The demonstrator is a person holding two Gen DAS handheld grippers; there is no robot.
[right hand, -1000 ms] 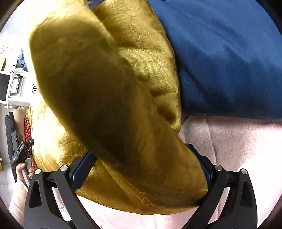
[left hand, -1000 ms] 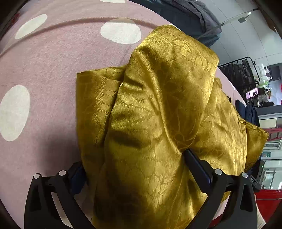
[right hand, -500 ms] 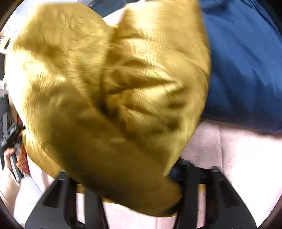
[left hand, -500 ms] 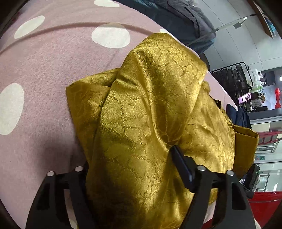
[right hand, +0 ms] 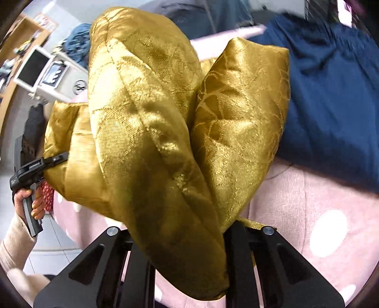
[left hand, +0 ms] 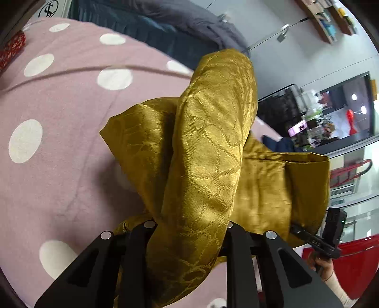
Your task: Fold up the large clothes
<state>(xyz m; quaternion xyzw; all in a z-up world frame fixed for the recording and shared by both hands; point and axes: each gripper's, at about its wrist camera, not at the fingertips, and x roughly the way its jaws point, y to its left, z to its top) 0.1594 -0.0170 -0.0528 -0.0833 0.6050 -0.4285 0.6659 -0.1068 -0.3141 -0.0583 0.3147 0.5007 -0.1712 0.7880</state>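
**A:** Between the jaws of both tongs there's bunched gold cloth. The left gripper (left hand: 189, 227) and the right gripper (right hand: 180, 227) are each closing on a thick fold of the gold garment (left hand: 208, 147), pads already pressing it, and most of it hangs clear of the bed.

**B:** So the folding step. How should the person play it?

**A:** My guess: keep both ends level and taut, carry the held edge over as one, and lay it down flat so the slippery satin doesn't slump into a heap.

**B:** And around it?

**A:** A pink bedspread with white dots (left hand: 59, 118) underneath, a navy garment (right hand: 331, 94) lying toward its far edge, a dark pile (left hand: 180, 21) behind. Shelves and a screen fill the room beyond.
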